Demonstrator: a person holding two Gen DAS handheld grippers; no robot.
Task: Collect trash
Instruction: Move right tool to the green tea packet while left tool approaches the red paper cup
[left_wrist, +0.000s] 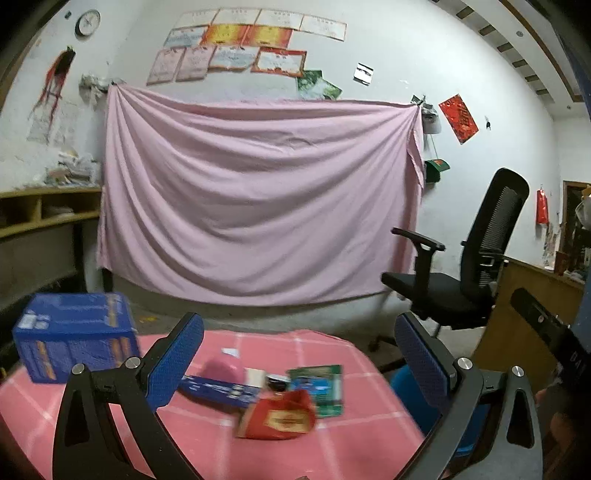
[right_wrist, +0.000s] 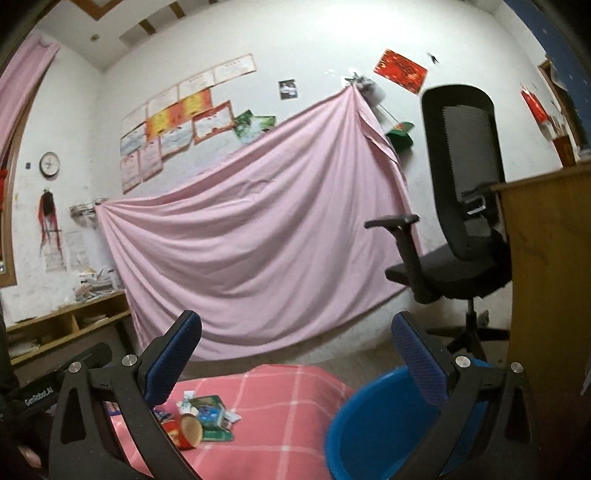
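A heap of trash lies on the pink checked tablecloth (left_wrist: 351, 435): a red packet (left_wrist: 280, 417), a green wrapper (left_wrist: 319, 387), a flat blue box (left_wrist: 218, 389), a pink object (left_wrist: 223, 369) and a small dark lid (left_wrist: 277, 380). My left gripper (left_wrist: 299, 354) is open and empty, held above the heap. The right wrist view shows the heap at lower left, with the red packet (right_wrist: 183, 432) and green wrapper (right_wrist: 210, 411). My right gripper (right_wrist: 295, 362) is open and empty, above the table edge beside a blue basin (right_wrist: 369, 428).
A large blue carton (left_wrist: 75, 334) stands on the table's left. A black office chair (left_wrist: 465, 266) stands right of the table, with a wooden desk (right_wrist: 546, 266) beside it. A pink sheet (left_wrist: 258, 195) hangs on the back wall. Wooden shelves (left_wrist: 40, 218) are at the left.
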